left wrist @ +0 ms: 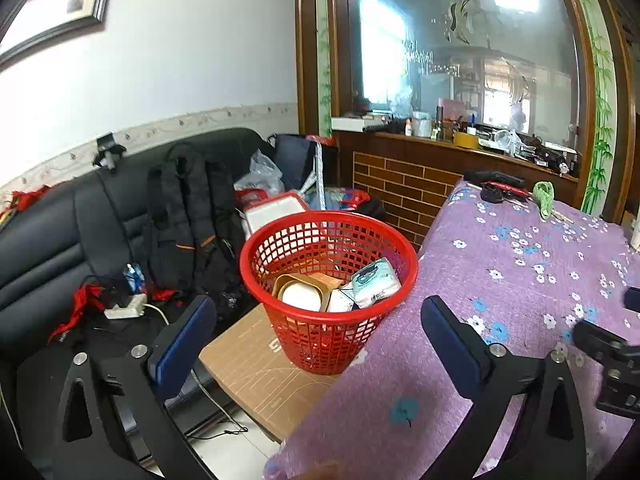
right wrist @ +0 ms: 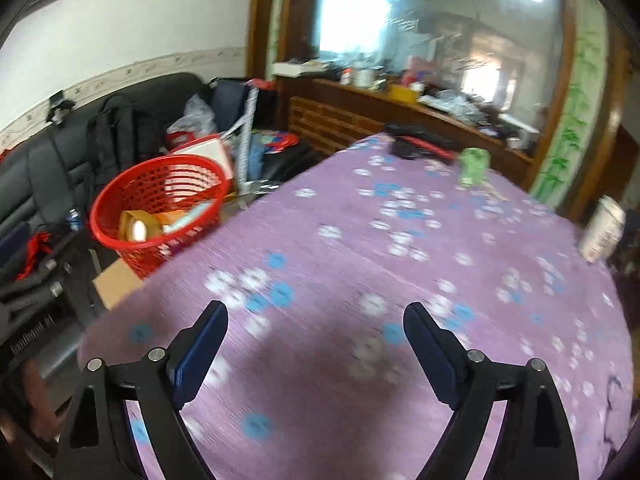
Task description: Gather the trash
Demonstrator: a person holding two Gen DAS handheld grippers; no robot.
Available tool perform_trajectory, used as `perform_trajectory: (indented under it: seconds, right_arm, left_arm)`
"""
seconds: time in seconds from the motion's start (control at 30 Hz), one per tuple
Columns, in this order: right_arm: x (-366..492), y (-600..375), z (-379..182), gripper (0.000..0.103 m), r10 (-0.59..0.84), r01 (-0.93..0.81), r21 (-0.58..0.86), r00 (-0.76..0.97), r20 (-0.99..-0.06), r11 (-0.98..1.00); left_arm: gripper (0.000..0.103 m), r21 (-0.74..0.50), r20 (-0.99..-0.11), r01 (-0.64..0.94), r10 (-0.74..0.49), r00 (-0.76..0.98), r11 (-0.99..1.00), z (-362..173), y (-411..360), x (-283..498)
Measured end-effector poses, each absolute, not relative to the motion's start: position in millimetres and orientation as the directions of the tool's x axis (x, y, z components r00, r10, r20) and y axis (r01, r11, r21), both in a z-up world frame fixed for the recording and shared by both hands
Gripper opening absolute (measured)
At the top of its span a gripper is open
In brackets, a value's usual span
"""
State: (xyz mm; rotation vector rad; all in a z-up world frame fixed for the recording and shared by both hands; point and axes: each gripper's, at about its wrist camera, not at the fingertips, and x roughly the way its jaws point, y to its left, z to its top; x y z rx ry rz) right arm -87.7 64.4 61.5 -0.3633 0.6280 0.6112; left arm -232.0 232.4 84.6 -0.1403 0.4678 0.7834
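In the left wrist view, the left gripper (left wrist: 318, 320) stands with its two blue-padded black fingers spread wide and nothing between them. Just beyond it and between the fingers in the picture, a red plastic mesh basket (left wrist: 329, 280) stands on a flat brown cardboard box (left wrist: 256, 364), close against the edge of the table covered in a purple cloth with blue and white flowers (left wrist: 520, 280). Inside the basket lie a tan tray holding a white rounded lid (left wrist: 302, 294), a pale blue-green packet of tissues (left wrist: 376, 282) leaning on the basket's right wall, and a small white carton (left wrist: 340, 301) between the two. Left of the basket a black backpack (left wrist: 188, 220) leans on a black sofa (left wrist: 44, 240), with a white power strip (left wrist: 126, 307) on the seat. Far beyond the basket, on the cloth, lies a crumpled green rag (left wrist: 544, 196). Part of the other gripper shows at the right edge. The right wrist view is blurred. The right gripper (right wrist: 316, 322) hangs over the purple cloth (right wrist: 360, 260), its fingers also released wide and empty. The red basket (right wrist: 160, 208) sits off the table's left edge, the tan tray (right wrist: 138, 226) visible inside. Well to the right of the basket, near the cloth's far right edge, stands a white can with dark print (right wrist: 604, 234), and the green rag (right wrist: 474, 168) lies farther back.
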Motion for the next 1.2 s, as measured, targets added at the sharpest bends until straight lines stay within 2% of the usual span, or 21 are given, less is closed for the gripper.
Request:
perform_trajectory:
  seconds: [0.23,0.5,0.67,1.2]
  right_arm:
    - [-115.3,13.8,53.5,0.094,0.396,-0.58,-0.134,0.689,-0.608,0.803]
    - [-131.8,-13.6,53.5,0.095,0.401,-0.554,-0.092,0.697,-0.595,0.827]
    - [-136.2,-11.9,51.4,0.095,0.382,-0.542,-0.113,0.71,-0.591,0.833]
    - [-134.4,-1.9,40.1,0.095,0.369,-0.551,-0.131,0.698,-0.614,0.824]
  left_arm:
    - [0.103,0.16,-0.463,-0.718,0.694,0.552,0.678,80.8,201.0,-238.5]
    - [0.103,0.148,-0.486,-0.721,0.685,0.543,0.677,72.3,181.5,-251.1]
    - [0.103,0.124,-0.461,-0.715,0.678,0.572,0.687,74.4,177.1,-257.6]
    - [0.103,0.141,-0.484,-0.68,0.649,0.587,0.72,62.6,174.0,-249.5]
